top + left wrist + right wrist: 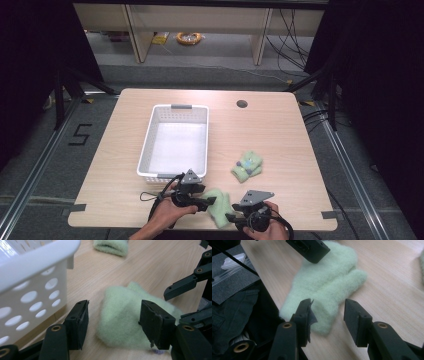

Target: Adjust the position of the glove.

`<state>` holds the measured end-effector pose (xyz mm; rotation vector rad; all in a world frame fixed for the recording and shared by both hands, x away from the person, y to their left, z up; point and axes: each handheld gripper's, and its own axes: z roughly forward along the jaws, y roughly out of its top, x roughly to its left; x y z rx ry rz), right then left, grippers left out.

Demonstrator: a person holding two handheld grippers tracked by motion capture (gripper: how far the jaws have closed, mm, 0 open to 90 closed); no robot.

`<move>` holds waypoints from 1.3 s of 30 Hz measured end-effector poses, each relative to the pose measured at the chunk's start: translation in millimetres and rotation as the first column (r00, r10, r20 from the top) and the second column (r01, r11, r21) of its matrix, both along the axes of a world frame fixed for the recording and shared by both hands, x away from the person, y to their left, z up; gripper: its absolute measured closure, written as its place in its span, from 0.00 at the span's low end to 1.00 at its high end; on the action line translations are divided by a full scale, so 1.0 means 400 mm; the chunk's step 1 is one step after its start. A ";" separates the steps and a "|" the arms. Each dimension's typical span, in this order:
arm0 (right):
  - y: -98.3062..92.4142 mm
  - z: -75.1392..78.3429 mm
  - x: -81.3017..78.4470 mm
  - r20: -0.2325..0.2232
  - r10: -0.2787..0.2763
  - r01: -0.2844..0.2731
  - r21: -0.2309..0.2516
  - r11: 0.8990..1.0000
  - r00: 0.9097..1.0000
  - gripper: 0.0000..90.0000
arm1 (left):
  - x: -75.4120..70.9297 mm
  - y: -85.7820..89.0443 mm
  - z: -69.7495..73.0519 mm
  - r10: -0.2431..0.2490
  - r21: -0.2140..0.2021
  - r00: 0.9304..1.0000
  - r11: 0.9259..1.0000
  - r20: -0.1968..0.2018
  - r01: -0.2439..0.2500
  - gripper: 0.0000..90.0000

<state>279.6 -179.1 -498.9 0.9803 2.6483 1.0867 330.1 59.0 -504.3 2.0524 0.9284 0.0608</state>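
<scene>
Low at the frame's bottom centre, the fluffy pale-green mitten (218, 206) lay flat on the wooden bench (280, 130), between my grippers. My left gripper (113, 321) straddled its cuff, jaws open; my right gripper (327, 315) straddled the opposite edge, also unclamped.

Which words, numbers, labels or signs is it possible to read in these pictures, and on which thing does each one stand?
"5": marked in black on the grey floor, left of the table.
No other text can be read: the white basket, the two green mittens and both grippers carry no visible writing. The yellow things on the far floor are too small to read.
</scene>
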 end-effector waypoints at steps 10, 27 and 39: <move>0.000 -0.014 0.001 -0.022 -0.004 0.004 0.023 1.000 1.000 0.75 | -0.011 -0.001 -0.010 -0.081 0.055 0.997 0.995 -0.005 0.081 0.69; -0.059 0.043 0.023 0.047 0.036 -0.036 0.012 0.999 0.998 0.92 | -0.043 -0.007 0.028 -0.087 -0.066 0.996 0.994 -0.024 0.086 0.84; -0.126 0.064 0.105 0.056 0.074 -0.072 -0.027 0.997 0.996 0.92 | -0.038 -0.074 0.020 -0.047 -0.097 0.999 0.994 -0.021 0.044 0.84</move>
